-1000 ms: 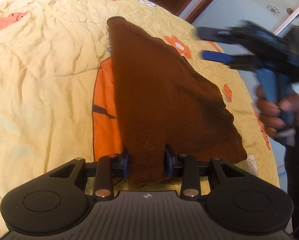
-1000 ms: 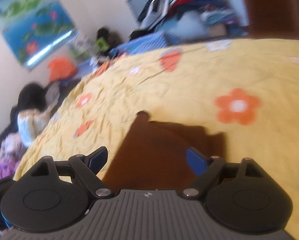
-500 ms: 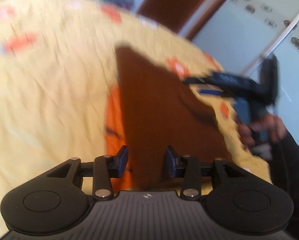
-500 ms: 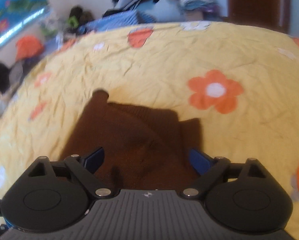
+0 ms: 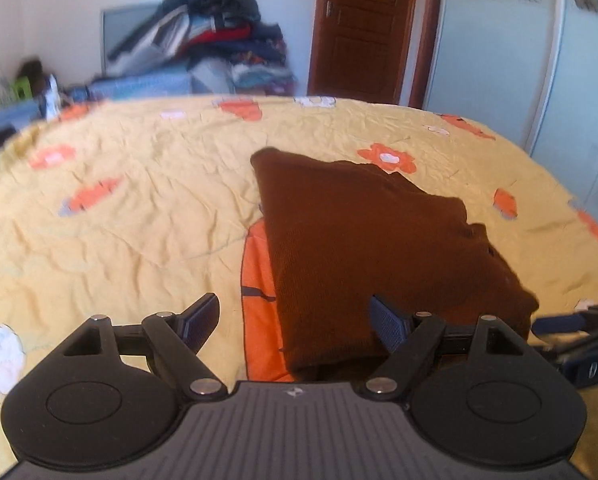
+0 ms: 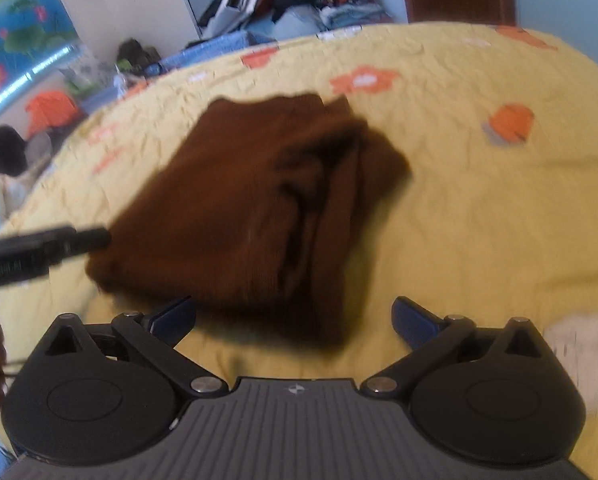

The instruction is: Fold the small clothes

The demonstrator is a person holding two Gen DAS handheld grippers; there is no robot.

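The bed (image 5: 139,208) carries the folded brown garment (image 5: 363,240). The left gripper (image 5: 295,318) has just spread its fingers; the near garment edge lies between them, unclamped. The right gripper (image 6: 295,318) fingers, also just widened, stand apart beside the garment's near corner.

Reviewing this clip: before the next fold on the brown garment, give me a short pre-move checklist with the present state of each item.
1. Left gripper free of cloth: ok, jaws have just been opening, nothing pinched.
2. Right gripper free of cloth: ok, jaws have just been opening wide, nothing between them.
3. Brown garment lying on the yellow bedspread: ok, it rests there, released.
4. Fold tidy: not ok, right wrist view shows bunched layers along one side.
5. Garment within both grippers' view: ok.
6. Edges aligned underneath: cannot tell, lower layers are hidden.
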